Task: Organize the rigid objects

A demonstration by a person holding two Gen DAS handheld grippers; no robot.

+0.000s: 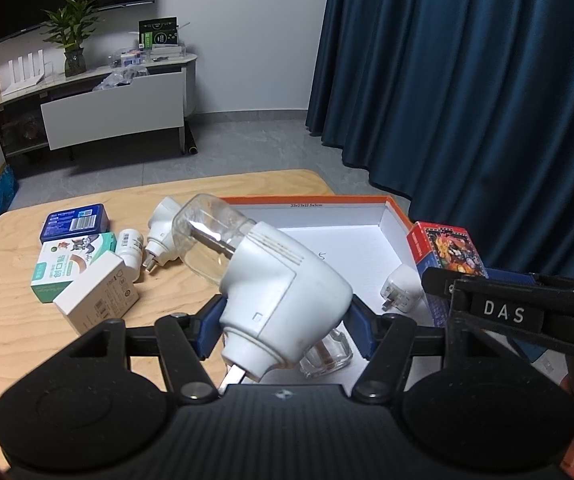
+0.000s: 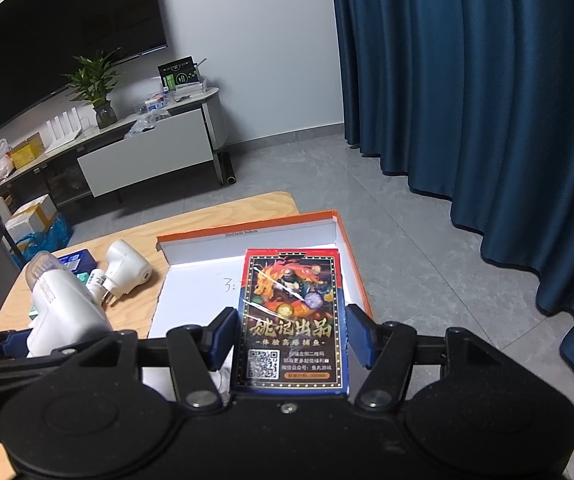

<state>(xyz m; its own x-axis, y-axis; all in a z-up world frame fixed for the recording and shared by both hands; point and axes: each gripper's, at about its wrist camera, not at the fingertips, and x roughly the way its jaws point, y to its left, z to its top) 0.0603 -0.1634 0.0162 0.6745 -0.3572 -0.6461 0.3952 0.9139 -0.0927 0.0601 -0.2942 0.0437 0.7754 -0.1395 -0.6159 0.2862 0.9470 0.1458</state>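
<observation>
My left gripper [image 1: 283, 320] is shut on a white plug-in vaporizer [image 1: 283, 288] with a clear bottle [image 1: 207, 232] on it, held above the near left edge of the orange-rimmed white box [image 1: 383, 208]. The vaporizer also shows at the left in the right wrist view [image 2: 63, 300]. My right gripper [image 2: 291, 336] is shut on a red and blue card box [image 2: 291, 312], held over the white box [image 2: 247, 228]. The card box also shows in the left wrist view [image 1: 447, 248]. A small white plug adapter [image 1: 401, 288] and a clear glass bottle [image 1: 327, 356] lie inside the box.
On the wooden table [image 1: 15, 320] left of the box lie a blue tin [image 1: 75, 222], a green and white plaster box [image 1: 71, 264], a white carton [image 1: 95, 296], a small white bottle [image 1: 131, 246] and a second white vaporizer [image 1: 163, 232]. A blue curtain [image 1: 467, 80] hangs at the right.
</observation>
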